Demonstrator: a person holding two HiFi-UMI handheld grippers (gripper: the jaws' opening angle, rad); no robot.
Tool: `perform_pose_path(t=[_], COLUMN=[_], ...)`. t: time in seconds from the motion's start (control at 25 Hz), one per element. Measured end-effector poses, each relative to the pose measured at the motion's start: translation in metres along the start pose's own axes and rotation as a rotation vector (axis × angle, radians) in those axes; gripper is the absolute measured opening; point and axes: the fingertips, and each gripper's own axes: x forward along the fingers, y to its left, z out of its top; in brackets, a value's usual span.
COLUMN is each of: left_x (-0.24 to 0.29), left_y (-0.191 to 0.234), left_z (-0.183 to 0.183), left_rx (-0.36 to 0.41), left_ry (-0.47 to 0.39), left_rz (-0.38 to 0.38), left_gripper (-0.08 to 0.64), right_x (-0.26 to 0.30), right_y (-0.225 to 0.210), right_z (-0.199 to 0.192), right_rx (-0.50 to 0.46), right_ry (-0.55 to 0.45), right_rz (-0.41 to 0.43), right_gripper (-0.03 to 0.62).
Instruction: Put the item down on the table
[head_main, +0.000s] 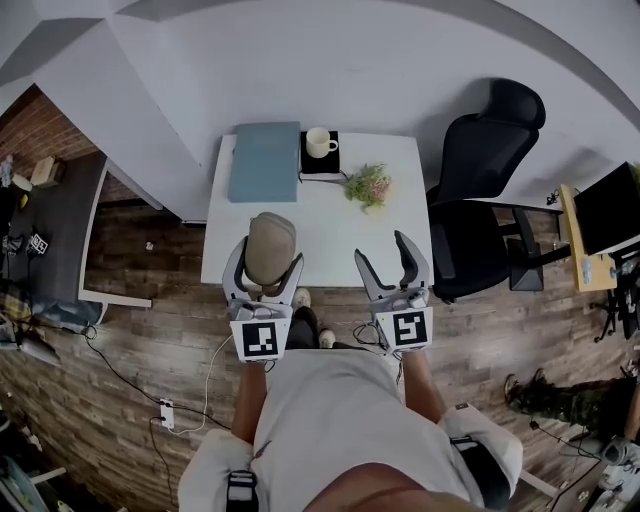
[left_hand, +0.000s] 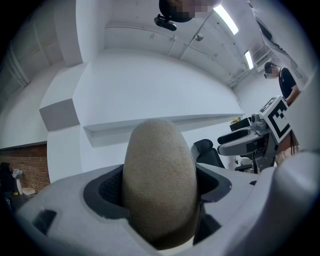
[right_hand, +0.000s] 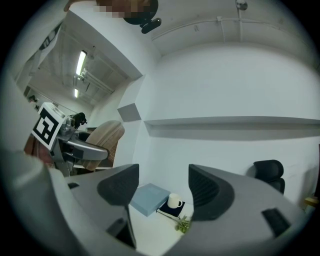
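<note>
Clamping tan fuzzy egg-shaped item (left_hand: 159, 185), left gripper (head_main: 266, 257) jaws shut on it, long axis along jaws, above desk (head_main: 320, 222) near edge; right gripper (head_main: 381, 248) jaws apart, empty.

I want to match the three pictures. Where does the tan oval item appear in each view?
Head view: the tan oval item is left of centre, clamped in the left gripper.
Left gripper view: bottom centre, between the jaws.
Right gripper view: left side, behind the left gripper.
Shared landmark: the black office chair.
</note>
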Motion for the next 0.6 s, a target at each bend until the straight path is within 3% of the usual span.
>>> perform_pose_path(t=[0.6], left_x=[0.079], left_y=[0.042], left_z=[-0.018], left_rx=[-0.015], left_ry=[0.004], left_rz=[-0.036], left_gripper=[0.400], right_x=[0.080], right_y=[-0.026], right_z=[-0.008], right_rx=[-0.004], right_ry=[0.023], right_rz=[-0.032], right_gripper=[0.310])
